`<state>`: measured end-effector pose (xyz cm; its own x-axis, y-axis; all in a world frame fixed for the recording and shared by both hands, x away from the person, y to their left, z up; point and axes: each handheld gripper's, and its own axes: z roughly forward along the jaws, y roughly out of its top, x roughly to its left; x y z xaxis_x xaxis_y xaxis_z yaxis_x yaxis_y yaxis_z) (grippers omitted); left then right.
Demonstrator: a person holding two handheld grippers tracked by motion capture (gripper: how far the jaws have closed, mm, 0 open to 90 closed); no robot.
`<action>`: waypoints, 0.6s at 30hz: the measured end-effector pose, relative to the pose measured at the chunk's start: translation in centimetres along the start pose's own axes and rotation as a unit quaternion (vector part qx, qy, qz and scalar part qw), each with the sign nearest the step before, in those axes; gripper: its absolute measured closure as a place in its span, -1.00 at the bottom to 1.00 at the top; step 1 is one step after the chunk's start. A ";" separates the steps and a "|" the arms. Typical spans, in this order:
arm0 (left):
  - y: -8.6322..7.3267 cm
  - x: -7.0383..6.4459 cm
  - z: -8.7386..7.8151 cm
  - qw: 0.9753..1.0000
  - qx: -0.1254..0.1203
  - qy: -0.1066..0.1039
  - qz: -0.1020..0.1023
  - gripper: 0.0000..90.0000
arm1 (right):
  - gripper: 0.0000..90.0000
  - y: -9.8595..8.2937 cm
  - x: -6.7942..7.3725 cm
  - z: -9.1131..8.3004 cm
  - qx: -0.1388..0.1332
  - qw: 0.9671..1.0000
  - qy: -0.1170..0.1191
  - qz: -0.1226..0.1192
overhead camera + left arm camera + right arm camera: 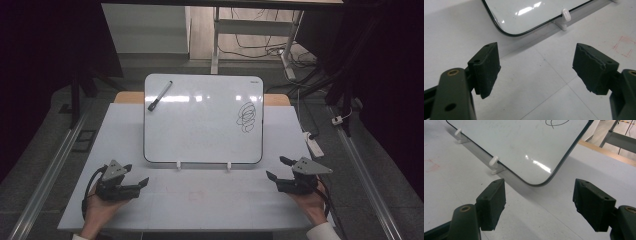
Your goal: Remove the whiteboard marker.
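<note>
A whiteboard (200, 120) leans on small white stands in the middle of the table, with a black scribble (247, 117) near its right edge. A black marker (159, 95) clings to its upper left corner. My left gripper (137, 174) rests open on the table at the front left, below the board's lower left corner (509, 32). My right gripper (279, 168) rests open at the front right, facing the board's lower right corner (541, 182). Nothing lies between either pair of jaws.
The white table top (200, 200) carries a faint red square mark (196, 195) at the front middle. White stand clips (564, 15) (494, 162) hold the board's lower edge. A power strip (314, 144) and cables lie on the floor to the right.
</note>
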<state>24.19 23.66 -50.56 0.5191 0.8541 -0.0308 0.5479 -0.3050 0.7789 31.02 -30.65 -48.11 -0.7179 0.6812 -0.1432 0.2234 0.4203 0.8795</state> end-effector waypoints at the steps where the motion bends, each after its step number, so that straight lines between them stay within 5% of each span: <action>1: -0.1 0.0 0.0 1.000 0.000 0.001 0.000 -0.51 | -0.42 0.0 0.0 0.0 0.000 1.000 0.000 0.001; 18: 0.0 0.1 -0.3 1.000 0.000 0.006 0.002 -0.51 | -0.41 -0.2 0.4 0.5 0.013 1.000 -0.004 -0.007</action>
<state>24.01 23.85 -50.38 0.5136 0.8578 -0.0195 0.5461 -0.3093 0.7785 31.05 -30.13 -48.58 -0.7158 0.6801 -0.1587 0.2306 0.4447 0.8655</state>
